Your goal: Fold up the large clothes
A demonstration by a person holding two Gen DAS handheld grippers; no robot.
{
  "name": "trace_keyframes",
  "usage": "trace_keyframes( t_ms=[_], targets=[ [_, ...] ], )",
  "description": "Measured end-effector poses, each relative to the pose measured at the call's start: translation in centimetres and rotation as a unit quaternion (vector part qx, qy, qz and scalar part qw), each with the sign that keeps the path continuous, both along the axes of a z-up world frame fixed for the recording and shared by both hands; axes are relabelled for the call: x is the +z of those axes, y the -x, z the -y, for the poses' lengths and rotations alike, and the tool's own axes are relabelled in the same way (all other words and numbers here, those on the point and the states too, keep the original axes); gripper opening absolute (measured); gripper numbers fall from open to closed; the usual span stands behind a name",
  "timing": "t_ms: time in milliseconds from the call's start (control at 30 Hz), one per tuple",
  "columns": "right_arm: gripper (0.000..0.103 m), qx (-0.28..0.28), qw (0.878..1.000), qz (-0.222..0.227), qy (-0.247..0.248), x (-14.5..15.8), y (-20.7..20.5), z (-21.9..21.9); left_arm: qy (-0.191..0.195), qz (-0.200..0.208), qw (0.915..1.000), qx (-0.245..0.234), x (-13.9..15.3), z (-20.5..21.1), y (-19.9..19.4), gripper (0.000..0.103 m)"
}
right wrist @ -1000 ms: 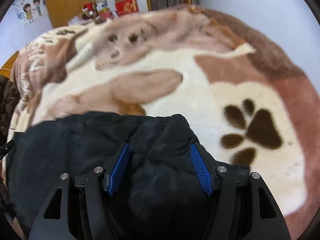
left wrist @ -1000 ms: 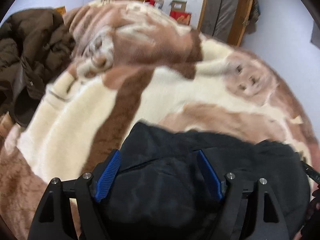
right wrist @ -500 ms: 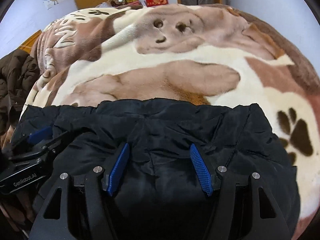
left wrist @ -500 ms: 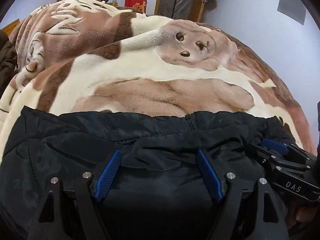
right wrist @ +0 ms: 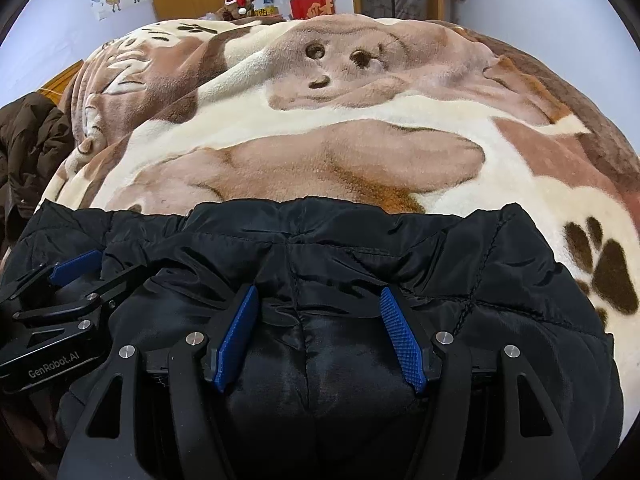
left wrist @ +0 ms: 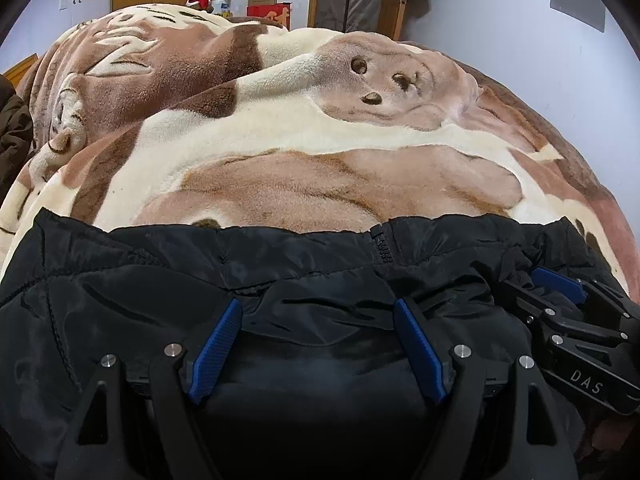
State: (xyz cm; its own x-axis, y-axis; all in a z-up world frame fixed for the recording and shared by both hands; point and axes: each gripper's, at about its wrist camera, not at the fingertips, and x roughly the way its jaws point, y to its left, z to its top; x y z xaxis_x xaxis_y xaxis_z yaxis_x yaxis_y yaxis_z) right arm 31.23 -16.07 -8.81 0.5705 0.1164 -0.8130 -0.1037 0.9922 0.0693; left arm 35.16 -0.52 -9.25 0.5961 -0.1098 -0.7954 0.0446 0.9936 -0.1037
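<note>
Both hand-held grippers (left wrist: 318, 312) (right wrist: 316, 300) clamp bunched black padded jacket (left wrist: 280, 256) — shiny, quilted, zippered.

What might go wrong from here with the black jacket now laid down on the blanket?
The black jacket is slippery and puffy; bunched between each tool, left tool and right tool, it may spring open once released. The plush blanket is uneven, so the fold could skew. The zipper edge may bunch.

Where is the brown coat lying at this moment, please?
The brown coat lies at the left edge of both wrist views, on the bed beside the dog-print blanket and behind the left end of the black jacket.
</note>
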Motion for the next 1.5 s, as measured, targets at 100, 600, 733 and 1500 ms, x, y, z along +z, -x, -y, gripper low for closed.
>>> trace_keyframes(
  t_ms=[100,600,733,1500],
  targets=[
    [0.063,0.005,1.0,-0.011,-0.006,1.4,0.4,0.4,0.003,-0.004,1.0,-0.001,0.8,-0.1,0.3,0.078],
    [0.063,-0.073,0.997,0.022,-0.001,2.0,5.4,9.6,-0.078,0.027,0.9943,0.067,3.4,-9.1,5.8,0.076],
    [0.063,-0.074,0.997,0.025,0.016,1.1,4.3,8.8,-0.087,0.031,0.9931,0.072,2.3,-8.7,5.0,0.076],
    [0.063,-0.076,0.997,0.034,-0.003,6.2,8.2,9.9,-0.079,0.063,0.9927,0.065,5.7,-9.9,8.7,0.075]
  ],
)
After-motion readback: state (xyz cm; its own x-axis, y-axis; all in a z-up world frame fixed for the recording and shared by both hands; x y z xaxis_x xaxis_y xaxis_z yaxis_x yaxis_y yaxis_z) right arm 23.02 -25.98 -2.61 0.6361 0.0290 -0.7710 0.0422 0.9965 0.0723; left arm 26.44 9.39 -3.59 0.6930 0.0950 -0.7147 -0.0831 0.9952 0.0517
